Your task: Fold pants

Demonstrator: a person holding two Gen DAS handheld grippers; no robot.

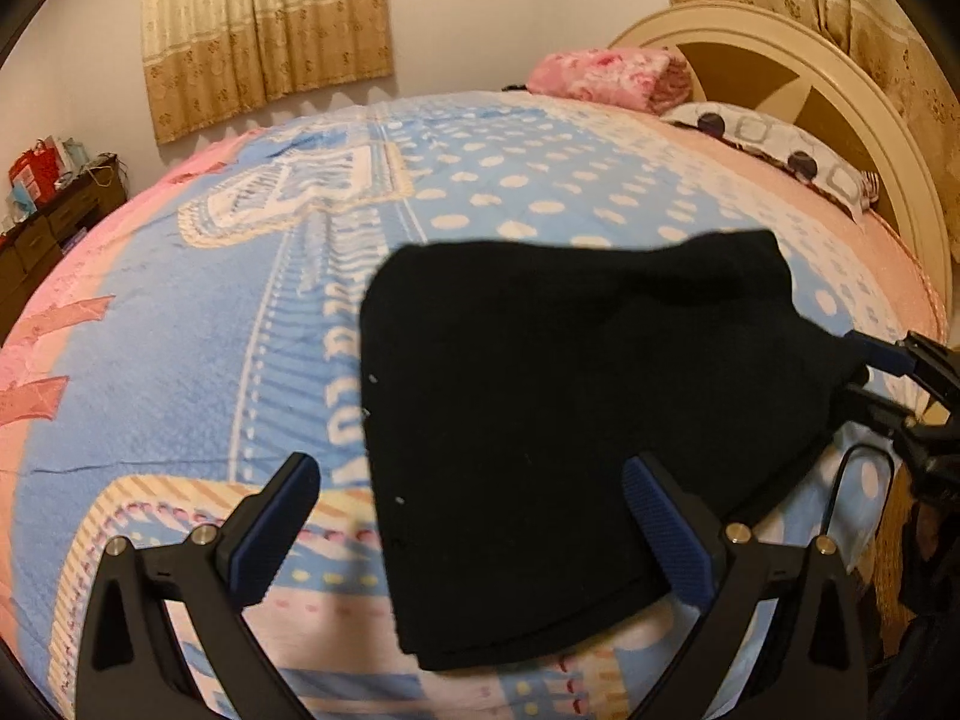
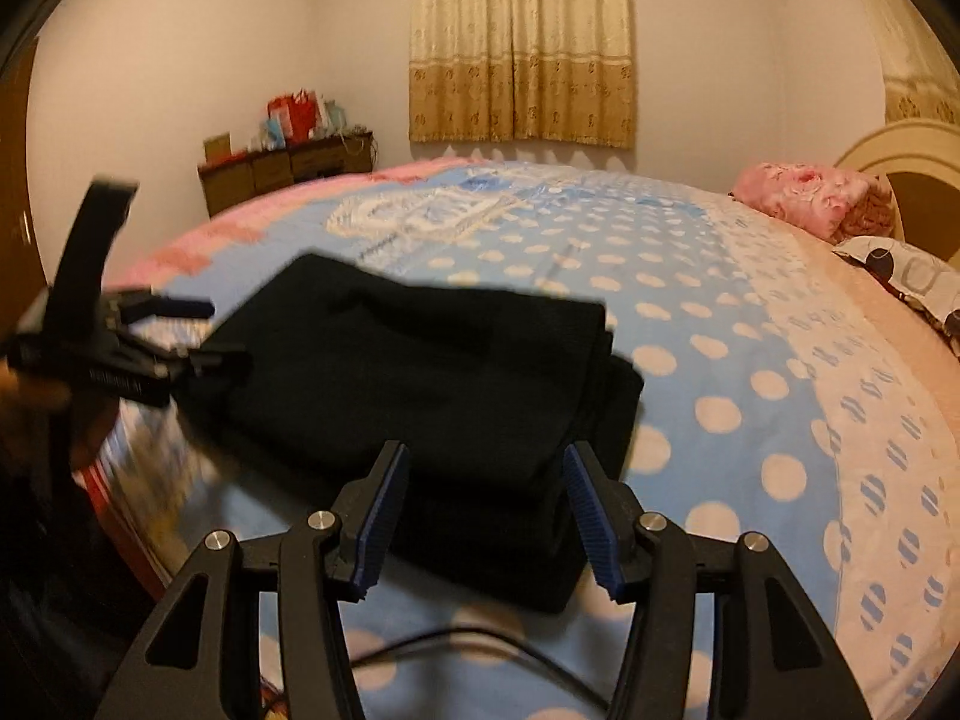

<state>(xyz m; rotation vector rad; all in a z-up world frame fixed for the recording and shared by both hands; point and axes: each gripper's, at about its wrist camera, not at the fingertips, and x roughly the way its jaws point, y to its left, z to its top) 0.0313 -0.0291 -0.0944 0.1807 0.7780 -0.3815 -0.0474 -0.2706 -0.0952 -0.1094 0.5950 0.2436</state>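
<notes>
The black pants (image 1: 570, 396) lie folded into a thick stack on the blue dotted bedspread (image 1: 180, 348). My left gripper (image 1: 474, 528) is open, its fingers straddling the near edge of the pants without gripping them. My right gripper (image 2: 486, 516) is open just in front of the stack (image 2: 432, 372), its fingers either side of the near edge. The right gripper also shows at the right edge of the left wrist view (image 1: 864, 360), at the pants' right corner. The left gripper shows blurred at the left of the right wrist view (image 2: 192, 330), beside the stack.
A pink folded blanket (image 1: 612, 78) and a patterned pillow (image 1: 774, 150) lie by the cream headboard (image 1: 780, 60). A dark dresser (image 2: 282, 168) with bags stands by the far wall. A black cable (image 2: 468, 648) runs over the bedspread under my right gripper.
</notes>
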